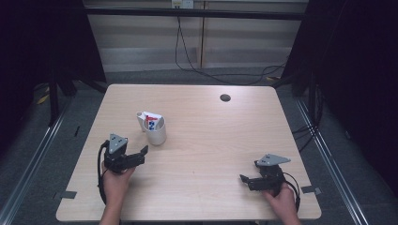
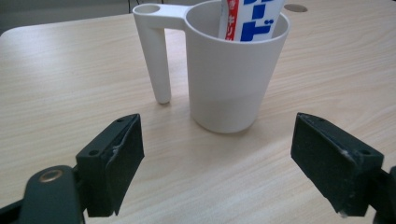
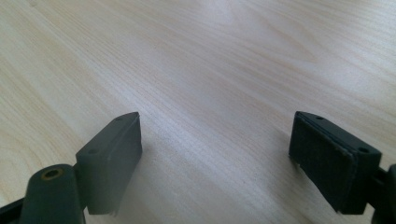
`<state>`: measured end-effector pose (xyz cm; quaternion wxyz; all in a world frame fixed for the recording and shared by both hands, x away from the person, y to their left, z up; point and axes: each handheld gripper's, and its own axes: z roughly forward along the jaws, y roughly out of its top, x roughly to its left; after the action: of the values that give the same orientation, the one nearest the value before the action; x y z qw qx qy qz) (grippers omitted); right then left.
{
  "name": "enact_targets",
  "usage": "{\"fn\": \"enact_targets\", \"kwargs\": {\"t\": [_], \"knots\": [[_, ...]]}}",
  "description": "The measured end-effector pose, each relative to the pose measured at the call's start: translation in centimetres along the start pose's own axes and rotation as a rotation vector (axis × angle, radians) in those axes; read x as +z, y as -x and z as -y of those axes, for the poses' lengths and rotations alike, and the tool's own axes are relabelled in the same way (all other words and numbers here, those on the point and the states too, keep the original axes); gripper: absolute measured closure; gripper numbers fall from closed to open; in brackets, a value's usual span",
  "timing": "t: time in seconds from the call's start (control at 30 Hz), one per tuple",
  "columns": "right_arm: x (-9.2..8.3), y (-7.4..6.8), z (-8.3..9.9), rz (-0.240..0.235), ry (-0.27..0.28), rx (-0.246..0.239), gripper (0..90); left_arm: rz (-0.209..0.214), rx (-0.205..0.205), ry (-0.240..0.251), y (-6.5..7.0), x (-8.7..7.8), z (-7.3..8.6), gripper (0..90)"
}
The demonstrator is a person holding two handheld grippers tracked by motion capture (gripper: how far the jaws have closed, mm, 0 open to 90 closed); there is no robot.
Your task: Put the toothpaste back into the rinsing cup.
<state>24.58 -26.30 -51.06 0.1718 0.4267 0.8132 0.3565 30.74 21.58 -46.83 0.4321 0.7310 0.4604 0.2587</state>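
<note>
Jaws stand spread and empty on both the left gripper (image 1: pixel 141 154) and the right gripper (image 1: pixel 244 180); the white cup (image 2: pixel 232 74), left of centre on the desk (image 1: pixel 225 136), looks light, stiff, smooth; probably best gripped across its body or handle.

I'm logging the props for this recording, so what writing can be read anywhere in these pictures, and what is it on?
"ド": blue Japanese katakana, with cut-off strokes before it, on the white packet standing in the white cup.
"キ" and "リ": small white characters on the packet's red strip, barely legible.
In the high view the packet's print is too small to read.
No writing on the table.
</note>
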Motion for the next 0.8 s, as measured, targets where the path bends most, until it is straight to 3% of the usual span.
{"fn": "enact_targets", "kwargs": {"t": [0.2, 0.8], "knots": [[0.0, 0.0, 0.0, 0.000, 0.000, 0.000, 16.6, -0.008, -0.010, -0.015, -0.2, 0.0, 0.7, 17.4], [0.0, 0.0, 0.0, 0.001, -0.001, 0.002, 16.6, -0.028, 0.012, -0.095, -1.1, -0.1, 2.6, 18.1]]}}
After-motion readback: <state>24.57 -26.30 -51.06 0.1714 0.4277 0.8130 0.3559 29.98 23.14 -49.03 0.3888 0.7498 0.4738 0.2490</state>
